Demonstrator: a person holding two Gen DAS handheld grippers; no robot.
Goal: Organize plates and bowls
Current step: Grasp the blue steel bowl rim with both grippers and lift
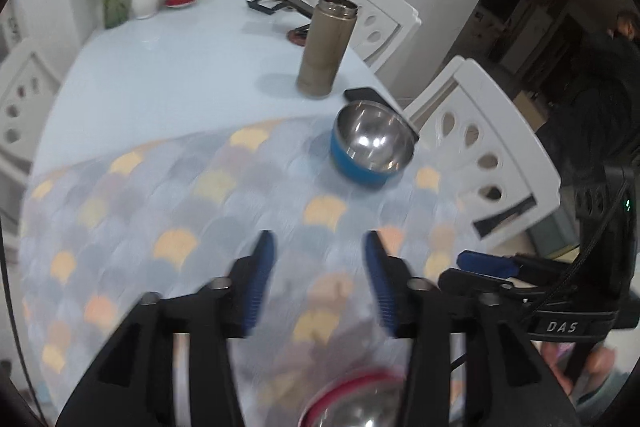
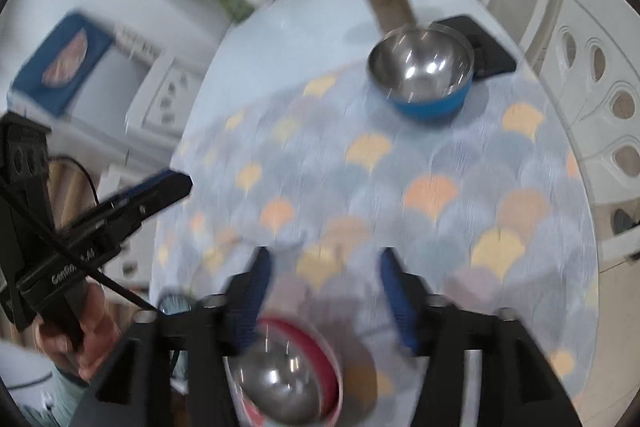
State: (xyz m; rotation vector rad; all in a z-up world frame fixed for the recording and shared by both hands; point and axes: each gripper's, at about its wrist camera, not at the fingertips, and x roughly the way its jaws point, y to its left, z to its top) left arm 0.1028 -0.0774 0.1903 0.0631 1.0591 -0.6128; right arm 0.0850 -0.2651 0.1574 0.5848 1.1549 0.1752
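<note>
Both the left gripper and the right gripper are matte black angular frames with round silver screw heads along the linkages, each carrying two ribbed blue finger pads at the tips. Seen from the other wrist, the right gripper's body shows white "DAS" lettering and a small green light, while the left one bears partly legible white lettering and a thin black cable. The person's bare-skinned hand ends in a pale teal sleeve cuff.
</note>
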